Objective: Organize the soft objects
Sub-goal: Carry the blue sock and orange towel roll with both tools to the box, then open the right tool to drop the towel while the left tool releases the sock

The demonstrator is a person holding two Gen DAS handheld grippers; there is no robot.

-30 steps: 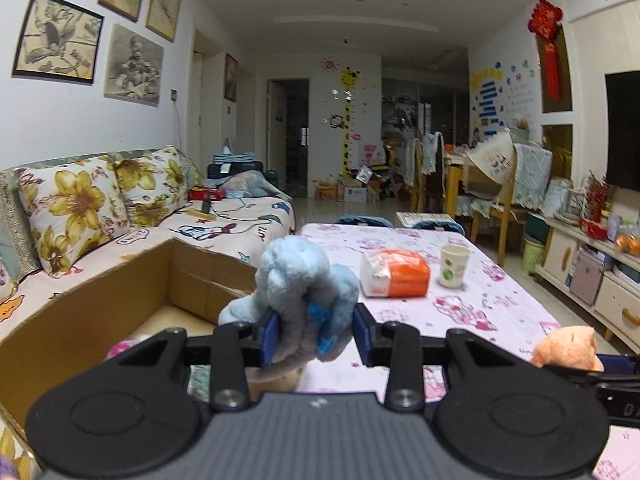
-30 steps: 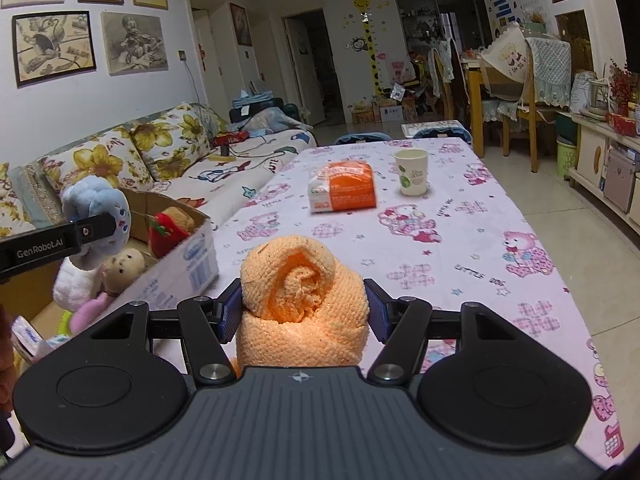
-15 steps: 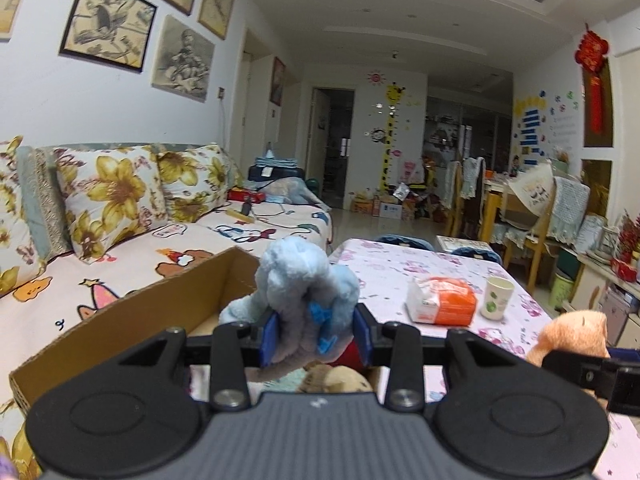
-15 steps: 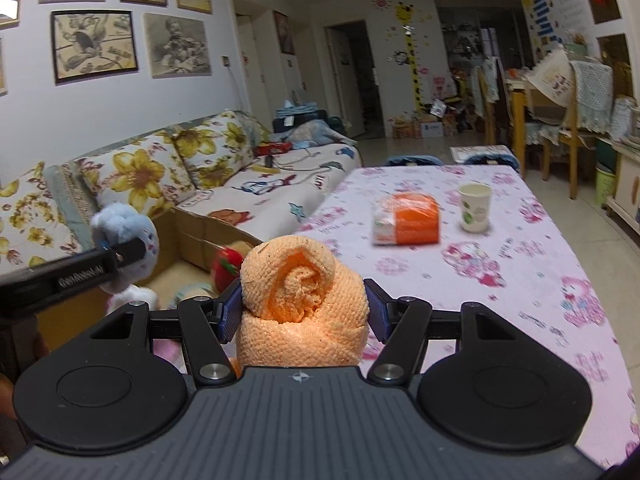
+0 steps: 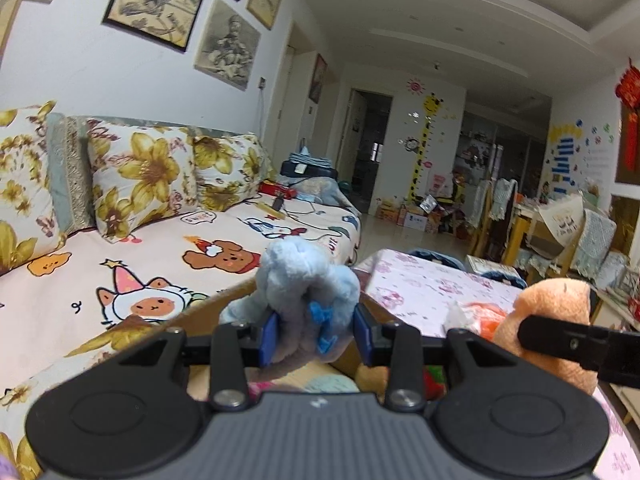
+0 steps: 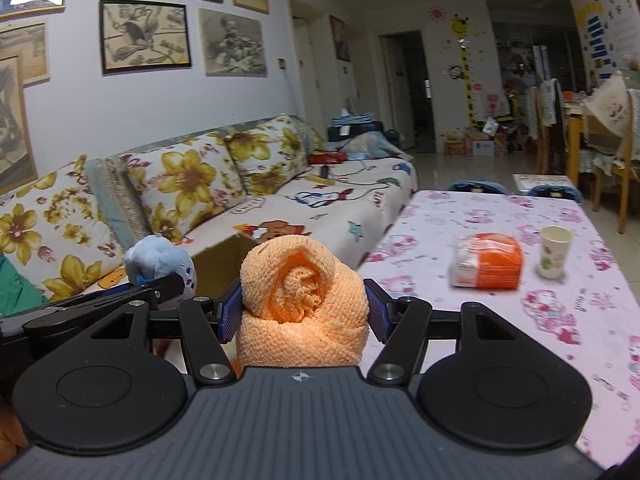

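Note:
My left gripper [image 5: 316, 338] is shut on a light blue plush toy [image 5: 308, 284] and holds it above the open cardboard box [image 5: 208, 316] on the sofa. My right gripper [image 6: 303, 312] is shut on an orange plush toy [image 6: 302, 300], held beside the box at the table's left edge. The orange toy also shows in the left wrist view [image 5: 552, 320], the blue one in the right wrist view [image 6: 160, 268]. Inside the box I glimpse other soft toys [image 5: 432, 376], mostly hidden by the gripper body.
A sofa [image 5: 160, 248] with flowered cushions runs along the left wall. A table with a pink printed cloth [image 6: 520, 300] carries an orange-and-white packet [image 6: 486, 266] and a paper cup [image 6: 554, 252]. Chairs stand beyond the table.
Both grippers have moved left, from over the table toward the sofa, each still holding its toy. The box now lies under the left gripper, and the right gripper has closed in beside it.

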